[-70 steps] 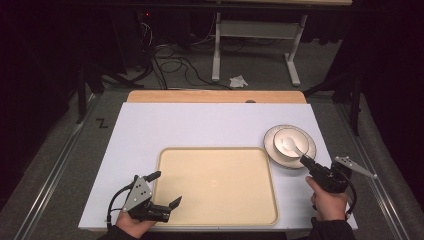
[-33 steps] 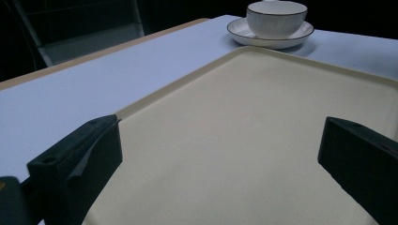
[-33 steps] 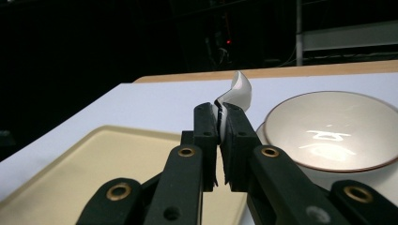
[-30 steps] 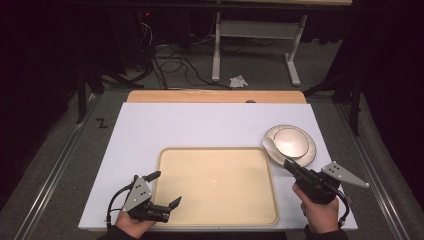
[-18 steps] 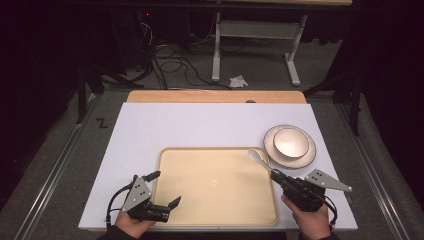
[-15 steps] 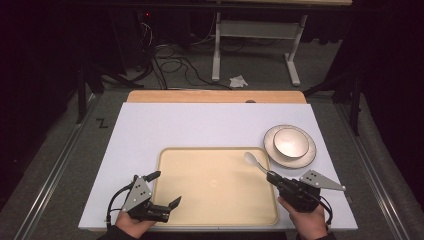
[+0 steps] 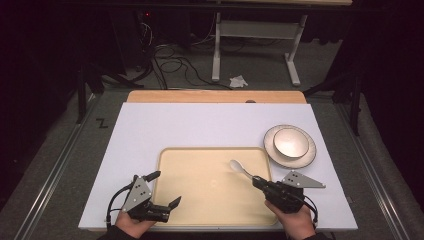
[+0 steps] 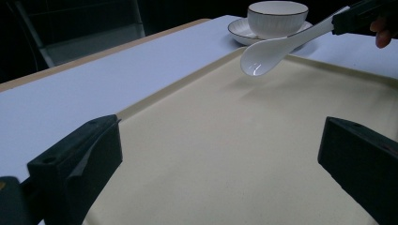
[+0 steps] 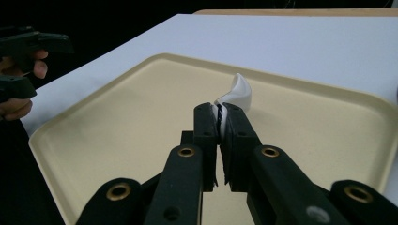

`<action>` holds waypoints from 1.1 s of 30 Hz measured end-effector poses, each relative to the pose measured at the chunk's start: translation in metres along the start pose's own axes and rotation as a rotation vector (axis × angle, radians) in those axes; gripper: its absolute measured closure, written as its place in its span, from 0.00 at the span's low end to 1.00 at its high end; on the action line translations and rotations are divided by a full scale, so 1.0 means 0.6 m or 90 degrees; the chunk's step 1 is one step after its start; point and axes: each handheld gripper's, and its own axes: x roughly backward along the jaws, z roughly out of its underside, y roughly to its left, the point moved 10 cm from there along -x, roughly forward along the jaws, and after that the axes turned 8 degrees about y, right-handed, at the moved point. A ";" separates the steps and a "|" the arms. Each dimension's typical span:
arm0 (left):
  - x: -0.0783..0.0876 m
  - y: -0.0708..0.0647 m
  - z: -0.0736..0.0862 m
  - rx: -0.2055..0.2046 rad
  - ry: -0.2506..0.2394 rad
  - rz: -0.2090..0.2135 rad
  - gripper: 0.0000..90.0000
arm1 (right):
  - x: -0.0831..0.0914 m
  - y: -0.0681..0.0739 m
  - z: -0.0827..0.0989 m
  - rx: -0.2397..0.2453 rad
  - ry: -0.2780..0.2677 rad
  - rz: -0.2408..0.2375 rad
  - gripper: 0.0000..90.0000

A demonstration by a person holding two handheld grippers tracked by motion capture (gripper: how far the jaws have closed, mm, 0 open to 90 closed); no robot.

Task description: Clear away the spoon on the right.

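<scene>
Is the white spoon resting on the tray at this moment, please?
No, the right gripper holds the spoon above the tray.

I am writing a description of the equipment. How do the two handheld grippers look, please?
Both the left gripper and the right gripper are black, with two blocky jaws. Each carries a grey three-cornered plate on top and trails a thin black cable. In the right gripper view, brass-coloured rivets mark the jaw arms. Dark sleeve cuffs show at the wrists.

A crumpled white scrap lies on the floor beyond the table.
</scene>
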 end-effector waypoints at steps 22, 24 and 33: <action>-0.003 -0.002 0.001 -0.007 0.006 0.000 0.01 | -0.024 -0.001 0.003 -0.007 0.002 -0.017 0.97; -0.003 -0.002 0.002 -0.007 0.007 0.000 0.01 | -0.026 -0.002 0.004 -0.007 0.003 -0.017 0.97; -0.003 -0.003 0.002 -0.007 0.007 0.001 0.01 | -0.034 0.002 0.010 -0.001 0.017 -0.019 0.97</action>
